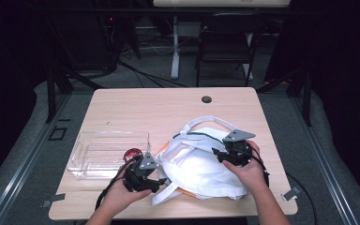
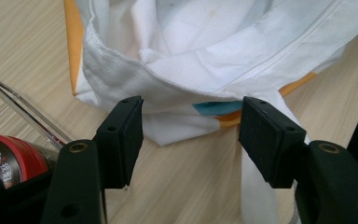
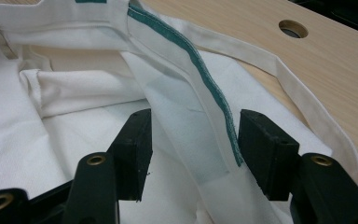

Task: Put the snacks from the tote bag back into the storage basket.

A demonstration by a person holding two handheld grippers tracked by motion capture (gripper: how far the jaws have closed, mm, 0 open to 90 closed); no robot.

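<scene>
At the near edge of the pale wooden worktop (image 1: 122,101), a person's two hands bring black two-fingered grippers to a crumpled white cloth tote bag with orange trim and a green-stitched rim (image 1: 198,166), which lies on the right half of the surface. The left gripper (image 1: 158,181) sits low at the bag's near left corner, its fingers (image 2: 121,135) standing wide with the folded hem and a loose strap just ahead of them, not yet pinched. The right gripper (image 1: 221,154) hovers over the bag's far right rim, its fingers (image 3: 265,149) likewise wide, the green-edged band of cloth (image 3: 205,84) running up between them but free of both pads. The job in hand appears to be opening the bag's mouth, and it would go best if each gripper took a single layer of rim on opposite sides, closing squarely on the hem rather than on the strap, then drawing apart gently so the cloth does not slip. Just left of the bag a small round red-lidded tin (image 1: 132,155) rests beside a clear plastic tray (image 1: 93,150). Farther off, a dark cable hole (image 1: 206,99) marks the worktop's back edge.
</scene>
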